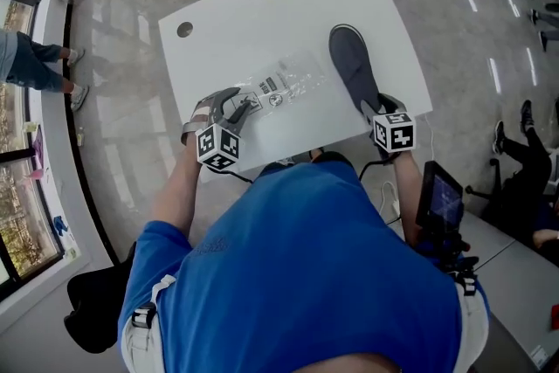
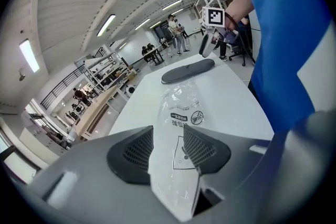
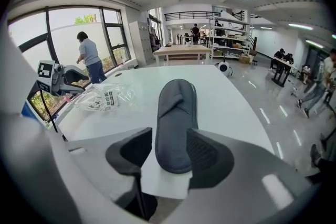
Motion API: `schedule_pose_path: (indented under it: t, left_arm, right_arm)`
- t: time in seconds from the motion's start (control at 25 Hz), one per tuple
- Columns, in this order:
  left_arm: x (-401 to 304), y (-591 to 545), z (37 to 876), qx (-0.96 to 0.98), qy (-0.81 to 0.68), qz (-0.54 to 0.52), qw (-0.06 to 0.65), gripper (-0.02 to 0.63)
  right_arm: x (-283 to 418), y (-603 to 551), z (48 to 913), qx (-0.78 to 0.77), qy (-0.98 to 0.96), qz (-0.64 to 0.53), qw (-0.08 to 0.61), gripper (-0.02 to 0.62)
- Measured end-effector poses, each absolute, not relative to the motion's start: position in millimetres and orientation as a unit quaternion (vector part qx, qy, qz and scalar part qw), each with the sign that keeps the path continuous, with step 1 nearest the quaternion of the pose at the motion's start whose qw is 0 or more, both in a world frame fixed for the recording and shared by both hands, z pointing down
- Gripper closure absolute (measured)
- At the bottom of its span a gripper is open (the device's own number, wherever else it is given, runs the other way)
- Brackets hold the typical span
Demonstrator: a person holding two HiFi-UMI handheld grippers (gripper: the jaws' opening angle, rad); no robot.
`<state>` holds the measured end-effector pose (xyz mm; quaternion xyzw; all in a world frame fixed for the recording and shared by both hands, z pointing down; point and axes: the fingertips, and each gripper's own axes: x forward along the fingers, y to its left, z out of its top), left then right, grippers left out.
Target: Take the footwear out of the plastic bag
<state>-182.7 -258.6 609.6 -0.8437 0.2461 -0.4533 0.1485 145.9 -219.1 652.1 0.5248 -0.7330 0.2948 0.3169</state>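
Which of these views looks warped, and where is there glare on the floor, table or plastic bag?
Head view: little warping, ceiling-light streaks glare on the floor, table evenly lit. Left gripper view: strong fisheye, dark corners, plastic bag glinting. Right gripper view: same fisheye, bright windows at left, slipper sharp.

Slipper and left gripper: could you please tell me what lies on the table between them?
The clear plastic bag lies between the left gripper and the slipper, seen in the left gripper view.

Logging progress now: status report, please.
Left gripper open, bag between jaws. Right gripper shut on slipper. Slipper out of bag, on table. Nothing in the way.
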Motion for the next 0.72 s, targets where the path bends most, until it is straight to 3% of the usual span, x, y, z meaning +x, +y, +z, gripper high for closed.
schedule_pose_path:
  t: [0.44,0.72]
  left_arm:
    - [-178,-212,604,-0.857,0.266,-0.414,0.151,0.459]
    - [-178,-153,576,-0.855,0.33,-0.382,0.117,0.508]
  right_arm:
    - [127,-173,634,0.528,-0.741,0.272,0.315,0.397]
    - [91,-131,605,0.483,-0.796,0.232,0.282,0.4]
